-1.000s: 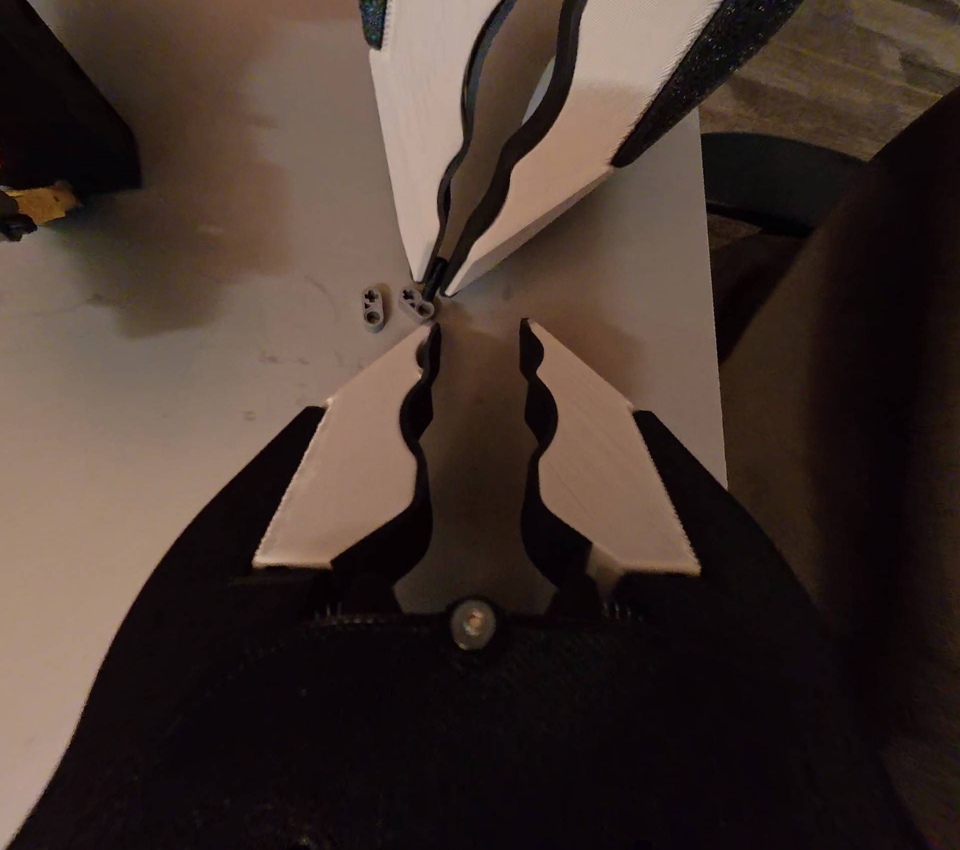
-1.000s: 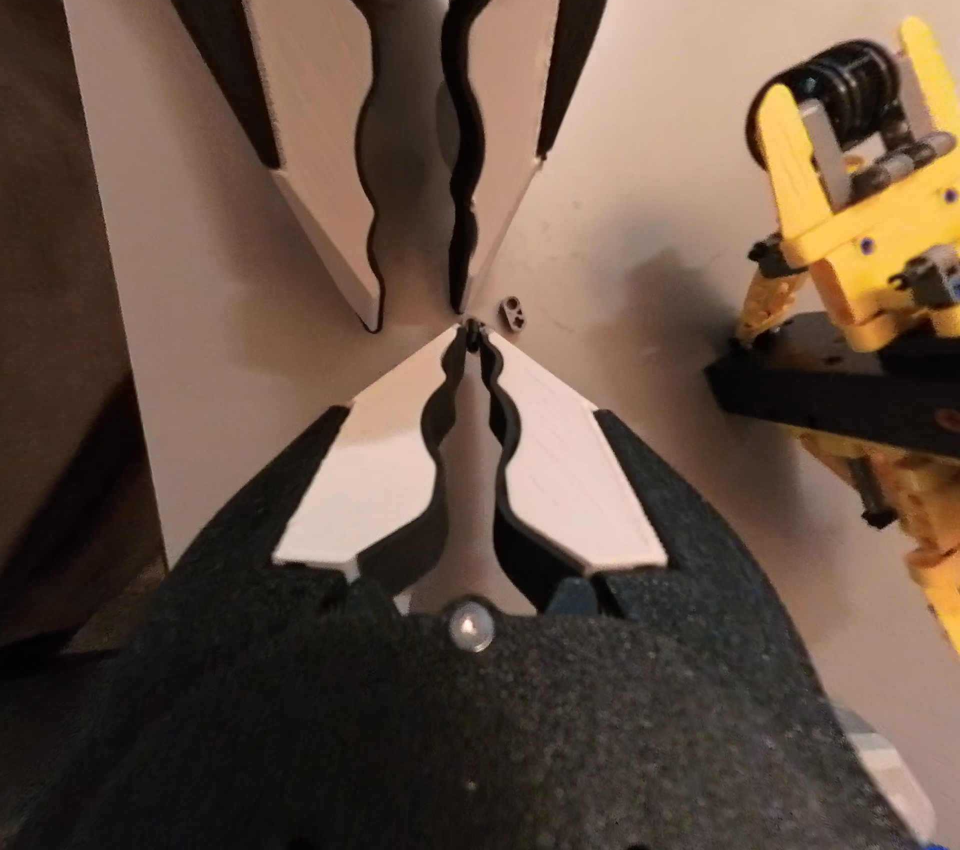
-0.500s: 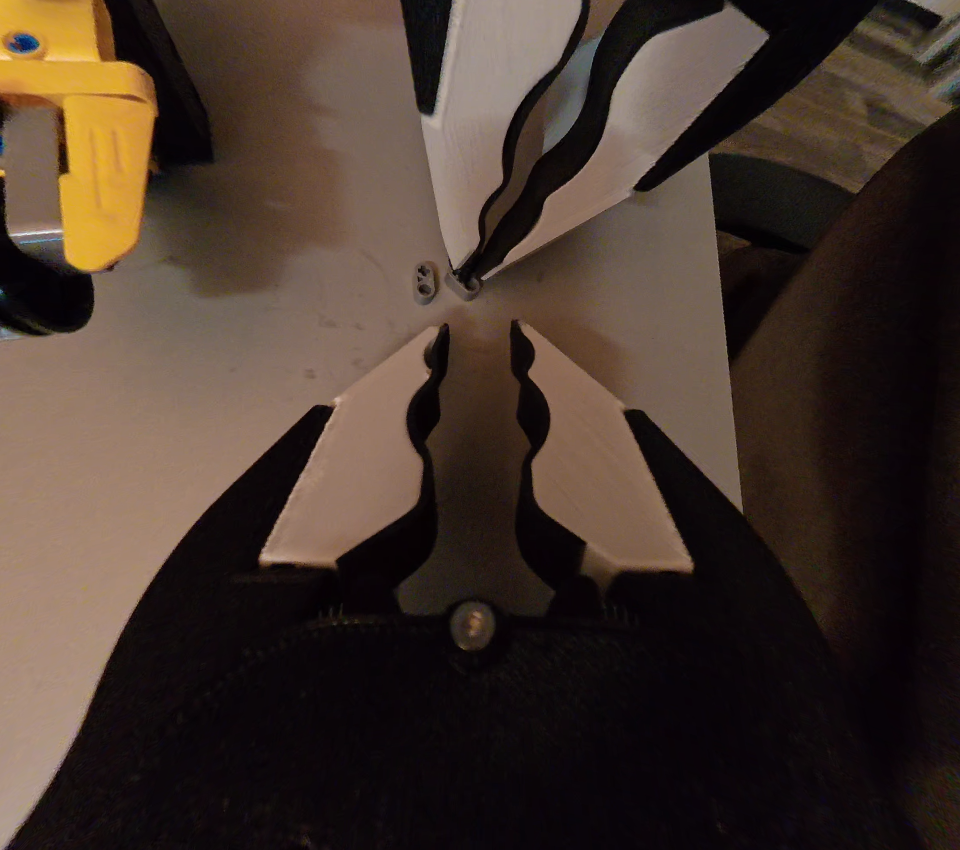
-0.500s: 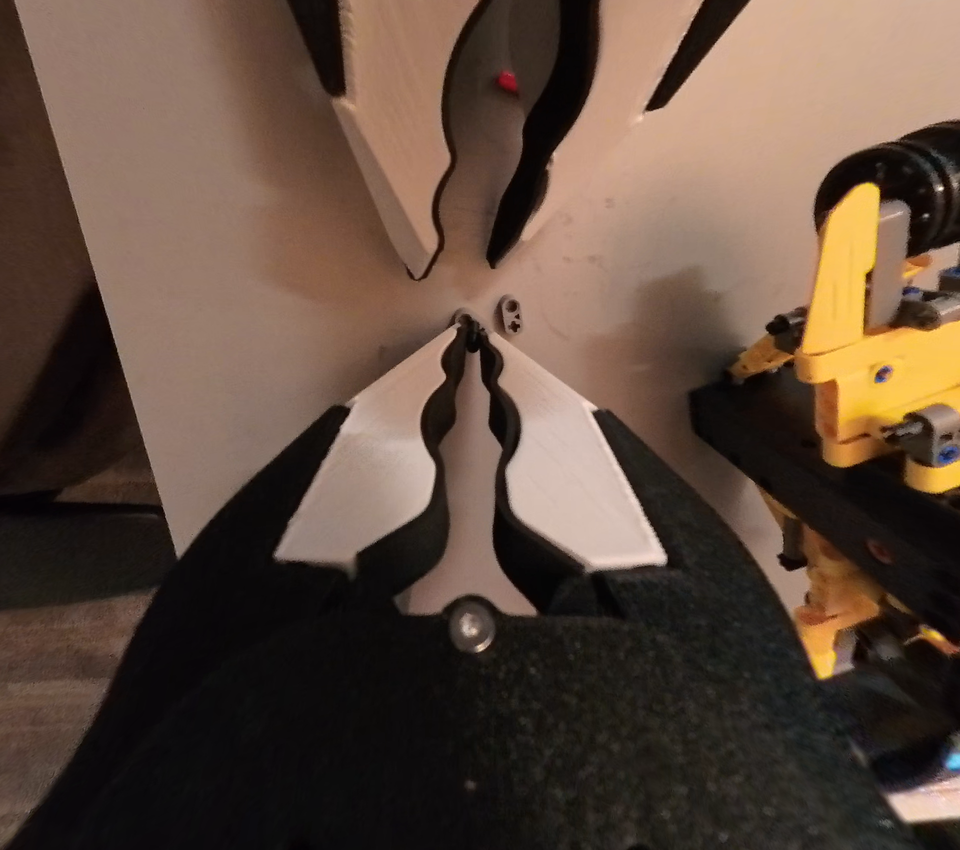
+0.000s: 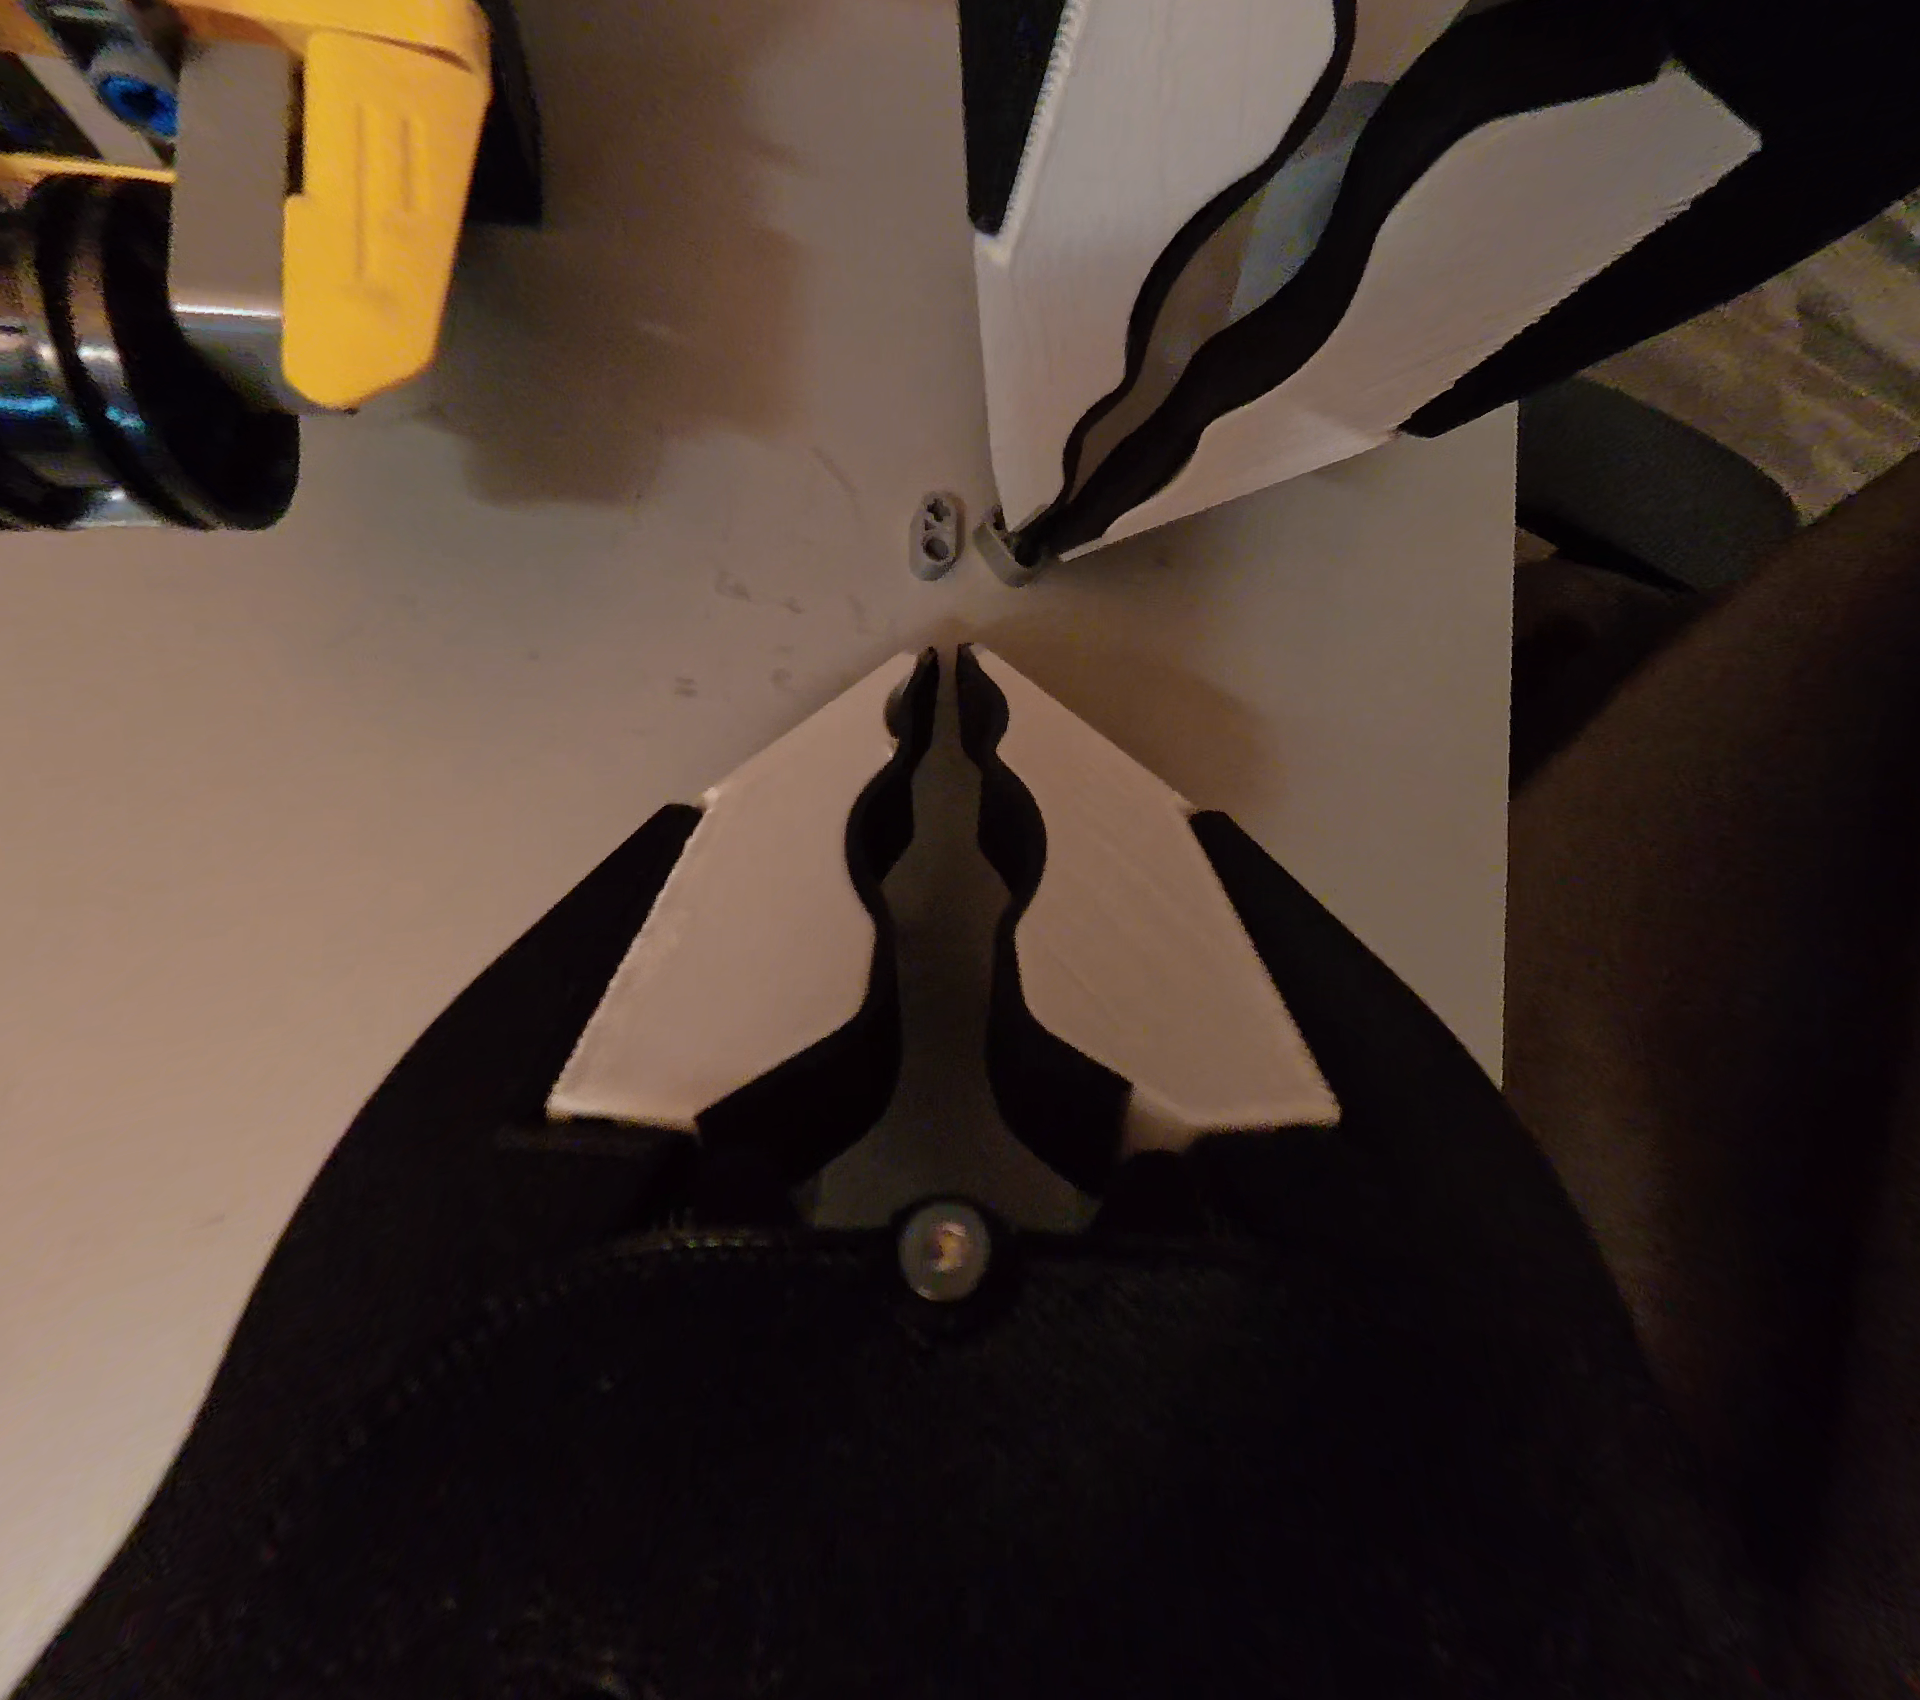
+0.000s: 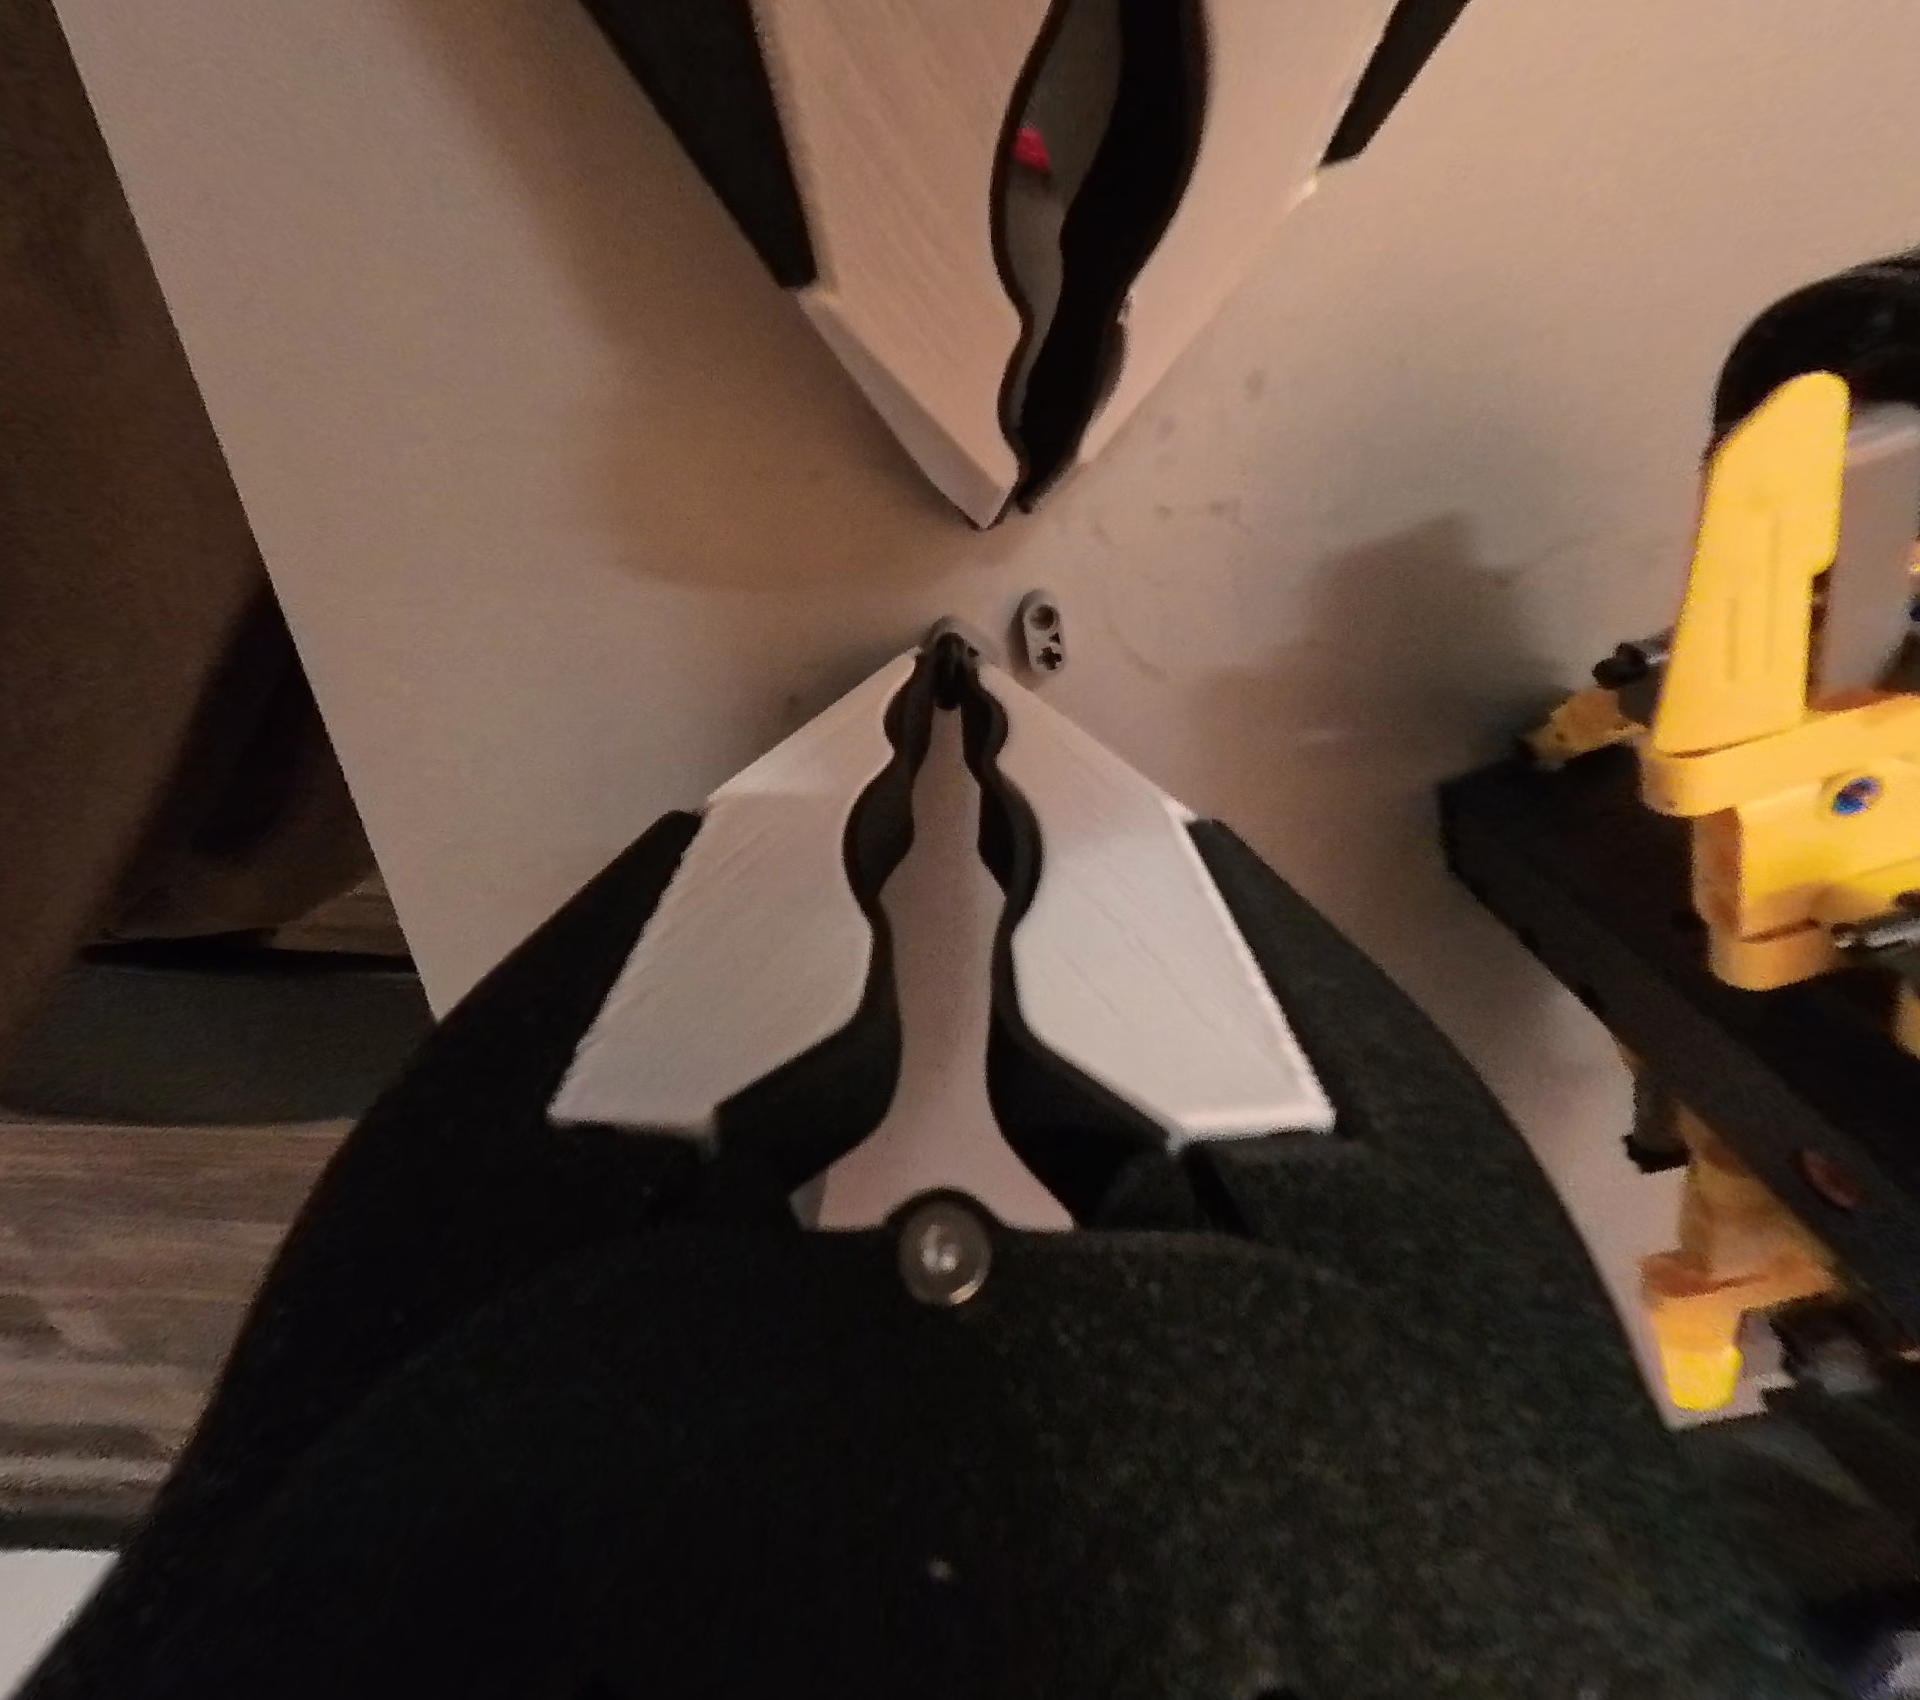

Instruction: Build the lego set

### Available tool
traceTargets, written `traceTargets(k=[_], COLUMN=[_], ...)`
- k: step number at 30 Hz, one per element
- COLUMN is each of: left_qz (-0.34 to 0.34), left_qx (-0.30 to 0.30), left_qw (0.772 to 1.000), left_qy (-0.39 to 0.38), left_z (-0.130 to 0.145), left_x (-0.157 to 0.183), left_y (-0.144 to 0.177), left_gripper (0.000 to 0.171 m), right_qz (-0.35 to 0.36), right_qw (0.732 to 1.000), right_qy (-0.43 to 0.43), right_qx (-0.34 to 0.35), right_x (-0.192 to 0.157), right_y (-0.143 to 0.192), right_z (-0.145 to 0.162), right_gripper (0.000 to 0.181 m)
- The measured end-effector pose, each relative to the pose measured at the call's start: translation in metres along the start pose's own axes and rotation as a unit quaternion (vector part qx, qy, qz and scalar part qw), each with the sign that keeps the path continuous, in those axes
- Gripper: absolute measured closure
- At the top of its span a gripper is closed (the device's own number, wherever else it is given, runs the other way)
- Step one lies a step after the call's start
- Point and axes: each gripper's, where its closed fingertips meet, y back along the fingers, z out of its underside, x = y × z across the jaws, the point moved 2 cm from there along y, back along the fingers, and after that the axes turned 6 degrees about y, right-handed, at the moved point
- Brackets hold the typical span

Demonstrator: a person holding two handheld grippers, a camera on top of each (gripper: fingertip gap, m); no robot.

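**Two grippers tip to tip over two small grey connectors near a table edge**

The white flat tabletop ends in a straight edge running down the right of the left wrist view, with a dark chair and wood-look floor beyond; the same edge slants down the left of the right wrist view. Bare surface lies open at lower left of the left wrist view.

The left gripper points up the frame from below, its white fingers with wavy black pads drawn nearly together, a thin slit between the tips and nothing in it. It sits just below the two parts without touching them.

The right gripper enters the left wrist view from upper right, tilted down to the table, its tips pinched on a black pin seated in one small grey two-hole plastic connector.

Count: two grey connectors. The second grey connector lies flat just beside the first, apart from both grippers.

One yellow-and-black brick-built model on a black base stands at the right of the right wrist view, well apart.
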Motion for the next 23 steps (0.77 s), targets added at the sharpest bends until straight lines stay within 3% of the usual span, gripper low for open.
traceTargets(k=[7,11,15,17,20,21,23], left_qz=[-0.027,0.034,0.100,0.179,0.343,0.382,0.415], left_qx=[0.039,0.081,0.124,0.173,0.251,0.262,0.271], left_qw=[0.998,0.993,0.980,0.956,0.876,0.851,0.828], left_qy=[0.048,0.084,0.115,0.153,0.227,0.247,0.263], left_z=[-0.009,-0.021,-0.033,-0.047,-0.069,-0.072,-0.074], left_x=[-0.022,-0.015,-0.003,0.009,0.022,0.023,0.023], left_y=[0.017,0.031,0.039,0.050,0.083,0.091,0.096], left_gripper=[0.171,0.164,0.158,0.154,0.143,0.146,0.149], right_qz=[-0.031,-0.022,0.054,0.113,0.193,0.214,0.264], right_qw=[0.996,0.996,0.989,0.976,0.950,0.943,0.926], right_qy=[-0.082,-0.083,-0.050,-0.036,-0.013,-0.006,0.014], right_qx=[0.000,0.019,0.125,0.181,0.243,0.256,0.271], right_x=[0.001,0.002,0.014,0.019,0.020,0.019,0.017], right_y=[-0.001,0.006,0.039,0.063,0.093,0.100,0.113], right_z=[0.001,-0.002,-0.020,-0.028,-0.034,-0.036,-0.038], right_gripper=[0.177,0.177,0.177,0.177,0.177,0.177,0.177])
